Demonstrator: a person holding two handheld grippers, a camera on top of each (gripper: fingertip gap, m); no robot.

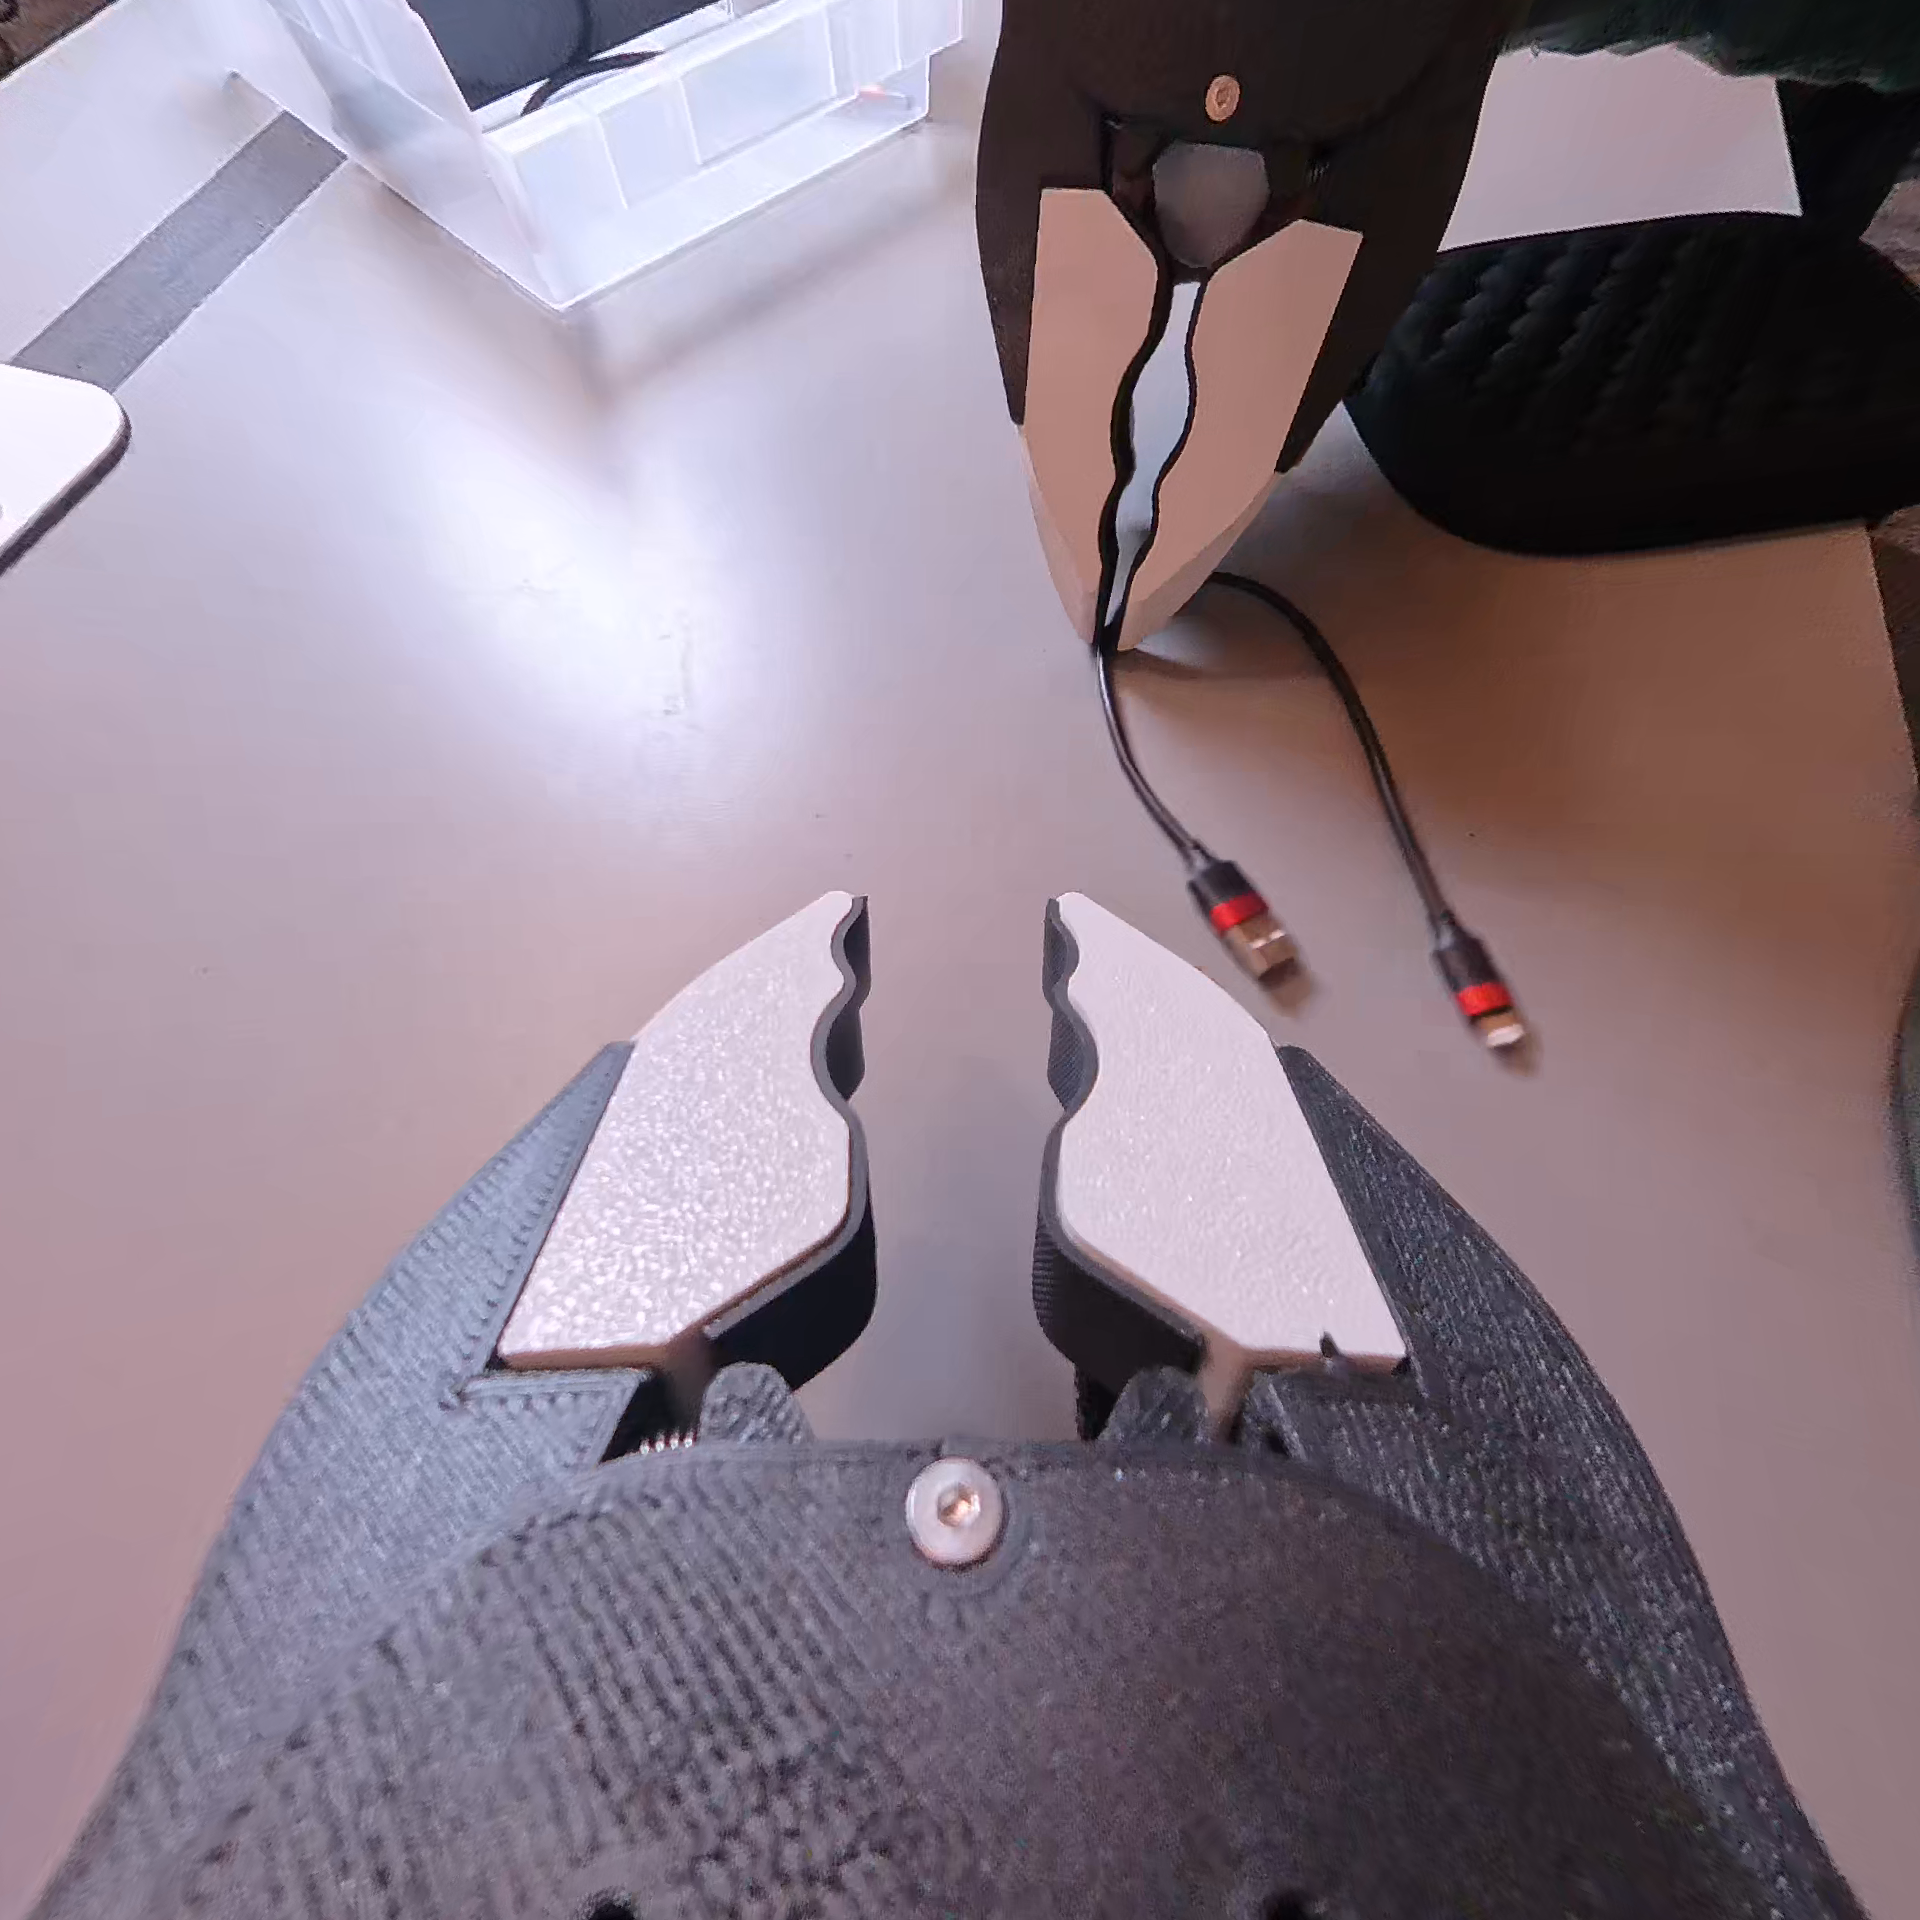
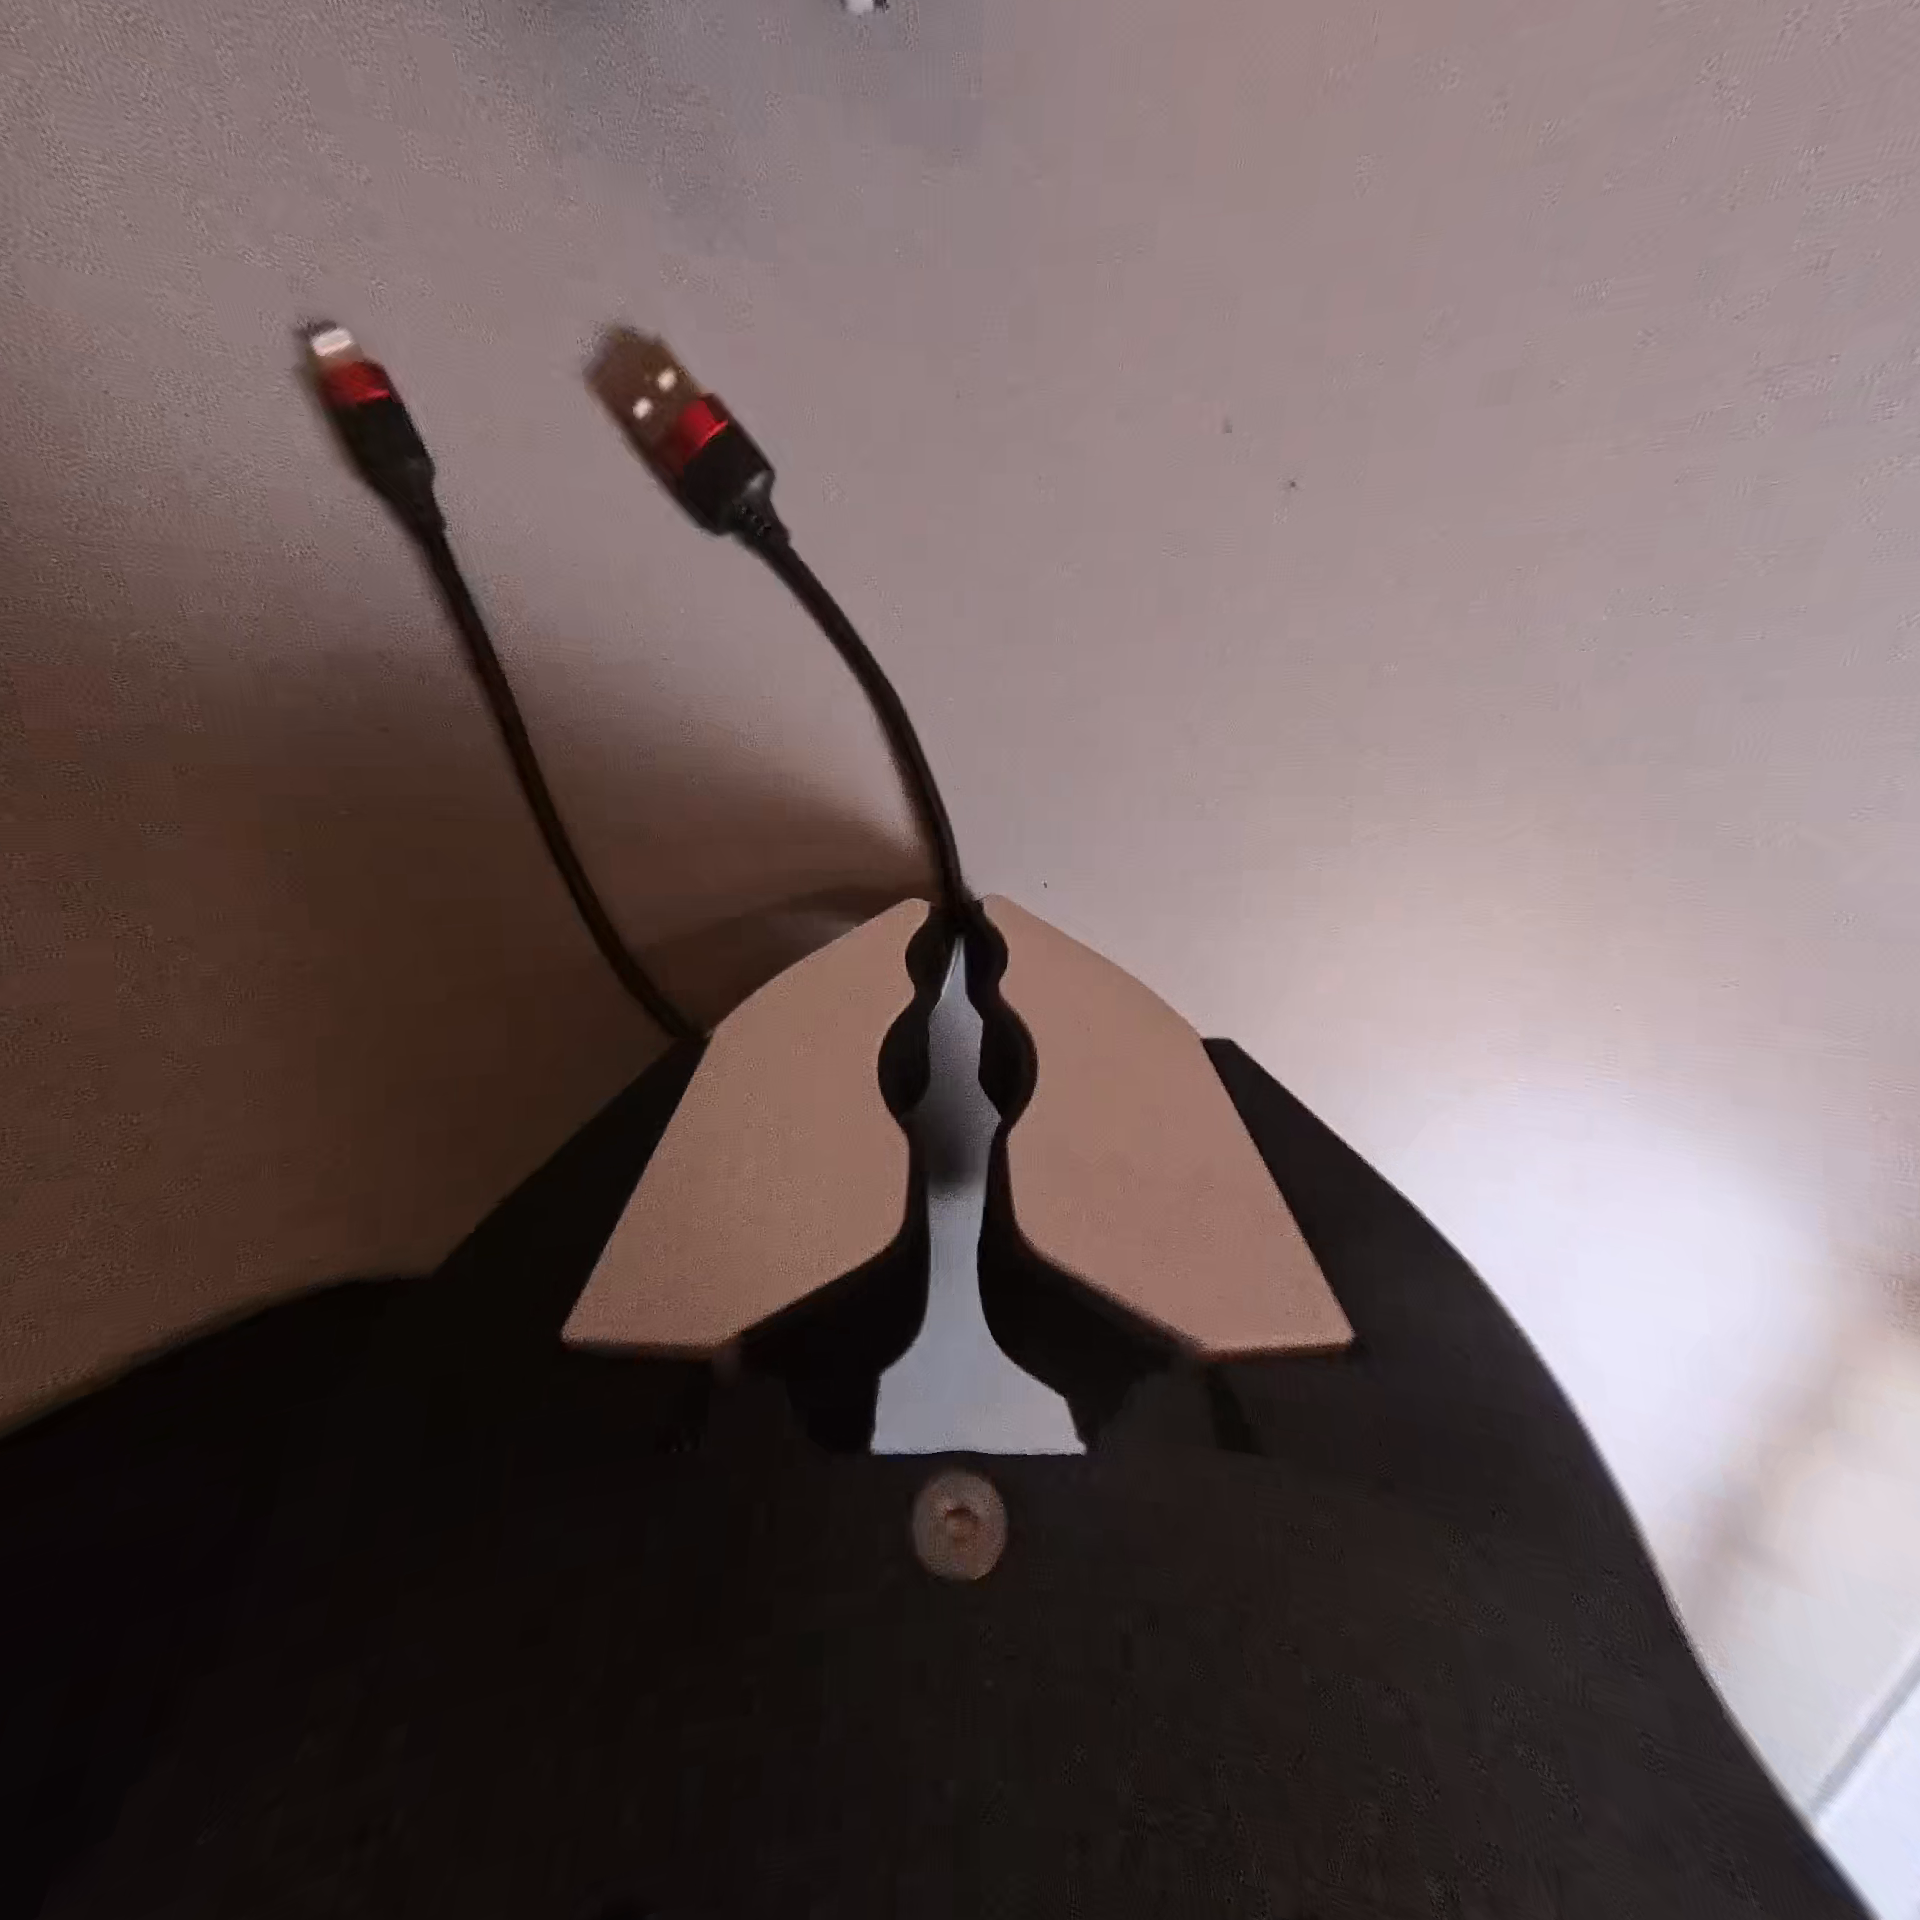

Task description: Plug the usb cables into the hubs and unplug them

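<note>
A short black braided cable [image 1: 1138,784] with red-banded plugs lies on the pale table. Its USB-A plug [image 1: 1252,930] and its small phone-type plug [image 1: 1481,1003] both point toward my left gripper. My right gripper [image 1: 1103,634] comes down from above and is shut on the cable a short way behind the USB-A plug. In the right wrist view the gripper [image 2: 961,909] pinches the cable [image 2: 883,686], with the USB-A plug [image 2: 665,410] ahead and the small plug [image 2: 348,379] to its left. My left gripper [image 1: 956,914] is open and empty, left of the plugs. No hub is in view.
A clear plastic bin [image 1: 665,145] stands at the back of the table. A white flat object [image 1: 47,447] sits at the left edge. A dark knitted sleeve [image 1: 1631,384] rests at the right behind the right gripper. My right fingertips sit around 12 cm from my left ones. The white flat object [image 1: 47,447] is about equally far from each gripper, around 35 cm.
</note>
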